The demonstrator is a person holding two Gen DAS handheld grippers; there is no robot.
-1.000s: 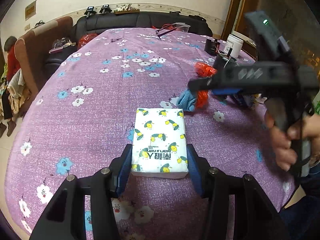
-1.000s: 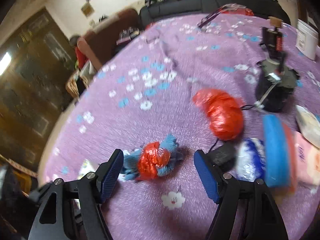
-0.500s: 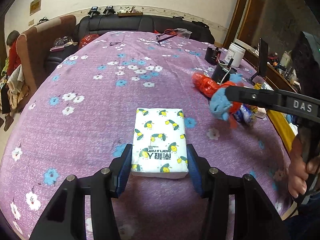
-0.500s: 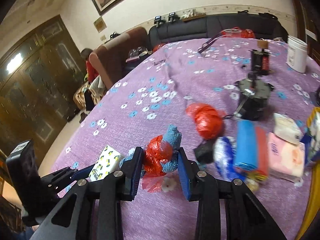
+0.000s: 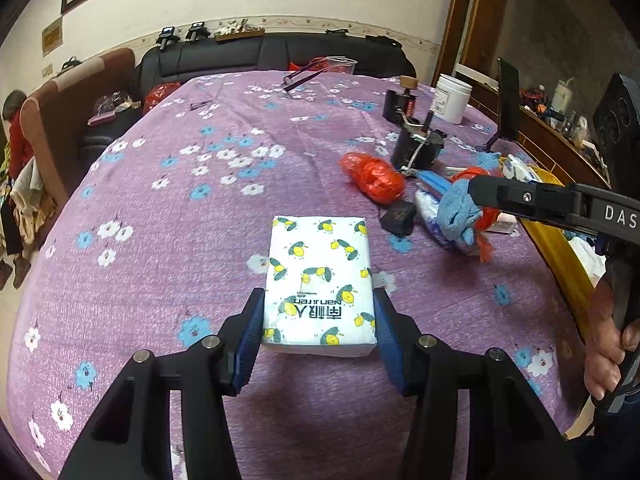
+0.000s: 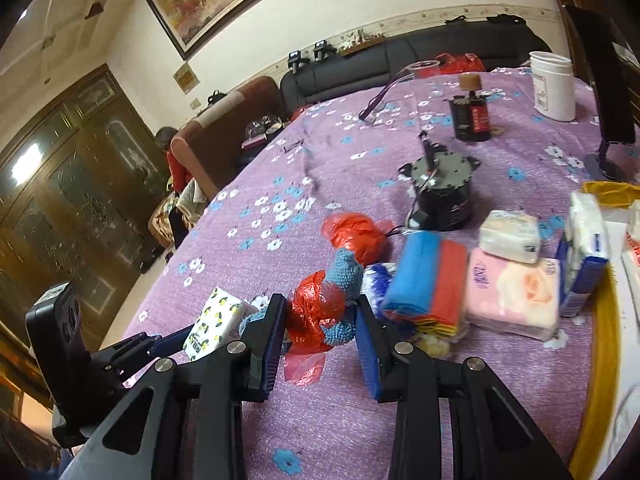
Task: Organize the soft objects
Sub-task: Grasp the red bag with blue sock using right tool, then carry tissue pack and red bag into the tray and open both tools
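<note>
My left gripper (image 5: 318, 334) is shut on a white tissue pack (image 5: 320, 284) with a lemon print, held over the purple flowered tablecloth (image 5: 180, 208). My right gripper (image 6: 320, 334) is shut on a bundle of blue knit cloth and red plastic (image 6: 326, 308), held above the table. The bundle also shows in the left wrist view (image 5: 464, 212), at the right. The tissue pack shows in the right wrist view (image 6: 218, 322), to the left of the bundle.
A red plastic bag (image 6: 356, 234), a blue and red folded stack (image 6: 430, 284), a pink tissue pack (image 6: 514, 296) and more tissue packs (image 6: 510, 236) lie on the right. A yellow basket rim (image 6: 600, 364) is at the far right. A black motor (image 6: 444, 188) and white jar (image 6: 554, 84) stand behind.
My right gripper has closed on the blue and red bundle, lifted it off the cloth and carried it right. My left gripper still holds the tissue pack.
</note>
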